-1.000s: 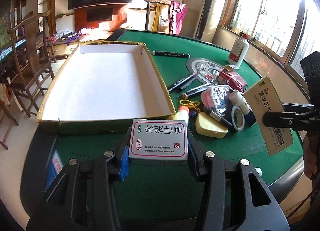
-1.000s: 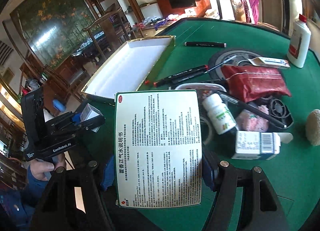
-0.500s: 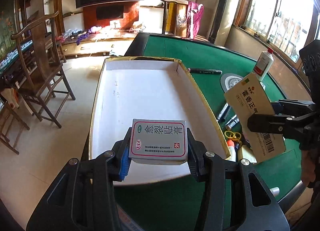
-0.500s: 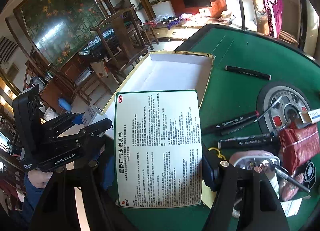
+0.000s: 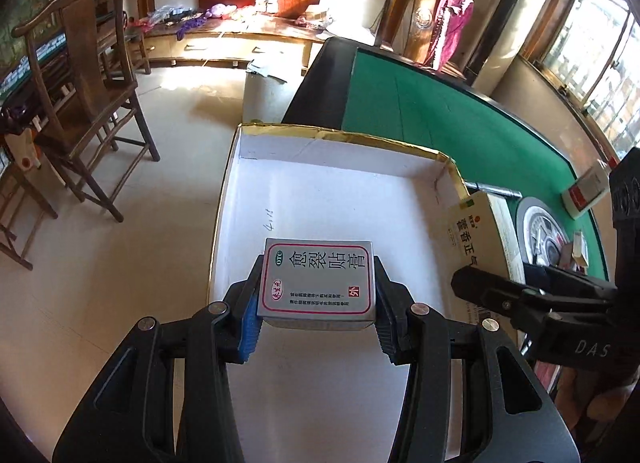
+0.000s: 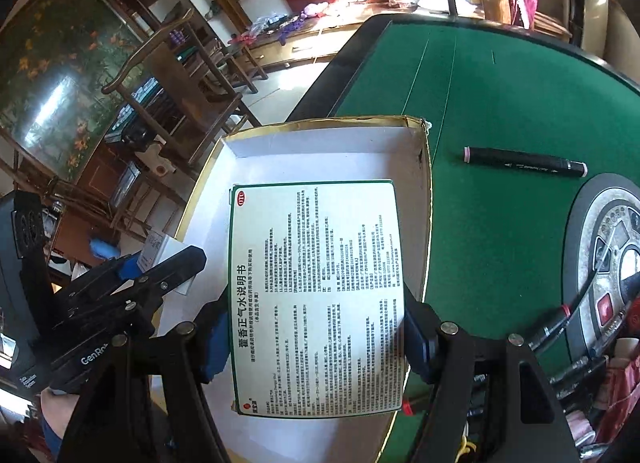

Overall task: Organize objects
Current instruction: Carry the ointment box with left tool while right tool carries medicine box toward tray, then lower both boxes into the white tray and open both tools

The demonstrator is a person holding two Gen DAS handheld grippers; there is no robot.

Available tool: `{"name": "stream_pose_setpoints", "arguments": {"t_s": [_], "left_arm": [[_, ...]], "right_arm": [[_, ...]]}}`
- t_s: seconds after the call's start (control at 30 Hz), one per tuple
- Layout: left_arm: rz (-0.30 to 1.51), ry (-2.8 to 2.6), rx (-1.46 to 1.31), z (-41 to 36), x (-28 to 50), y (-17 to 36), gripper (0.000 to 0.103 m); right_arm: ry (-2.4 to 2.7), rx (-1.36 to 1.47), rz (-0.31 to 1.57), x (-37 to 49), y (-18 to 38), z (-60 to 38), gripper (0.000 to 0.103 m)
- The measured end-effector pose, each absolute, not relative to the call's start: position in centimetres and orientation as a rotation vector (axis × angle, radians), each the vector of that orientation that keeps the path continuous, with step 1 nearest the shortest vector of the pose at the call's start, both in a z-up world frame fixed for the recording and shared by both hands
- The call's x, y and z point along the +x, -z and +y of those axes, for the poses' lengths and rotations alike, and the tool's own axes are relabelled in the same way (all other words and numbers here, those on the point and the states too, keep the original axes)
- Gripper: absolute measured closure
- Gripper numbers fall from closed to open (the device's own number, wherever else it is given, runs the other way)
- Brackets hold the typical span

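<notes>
1. Left wrist view: your left gripper point(image 5: 318, 305) is clenching one small grey plaster box point(image 5: 317, 282) between its fingers. A second ago it was hovering short of the gold-edged cardboard tray point(image 5: 454, 173); now it is hanging over the tray's white floor, so you are likely ready to set it down.

2. Right wrist view: your right gripper point(image 6: 316, 337) is gripping one green-bordered medicine box point(image 6: 318, 295), now also above the one tray point(image 6: 424, 167). One black marker point(image 6: 524, 166) is lying alone on the green tabletop point(image 6: 520, 83).
</notes>
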State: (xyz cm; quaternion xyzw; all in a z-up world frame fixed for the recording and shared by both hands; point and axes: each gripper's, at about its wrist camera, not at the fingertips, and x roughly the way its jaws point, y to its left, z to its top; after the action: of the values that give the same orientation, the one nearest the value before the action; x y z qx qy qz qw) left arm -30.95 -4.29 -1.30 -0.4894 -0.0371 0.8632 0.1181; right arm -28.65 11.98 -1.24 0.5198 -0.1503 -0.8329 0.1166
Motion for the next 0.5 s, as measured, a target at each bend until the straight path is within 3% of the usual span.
{"name": "stream_pose_setpoints", "arguments": {"t_s": [0.5], "left_arm": [[-0.124, -2.59, -1.46, -3.2, -37.5, 3.9, 0.057]], "right_arm": [[2.521, 1.508, -0.658, -35.3, 4.8, 12.8, 0.032]]}}
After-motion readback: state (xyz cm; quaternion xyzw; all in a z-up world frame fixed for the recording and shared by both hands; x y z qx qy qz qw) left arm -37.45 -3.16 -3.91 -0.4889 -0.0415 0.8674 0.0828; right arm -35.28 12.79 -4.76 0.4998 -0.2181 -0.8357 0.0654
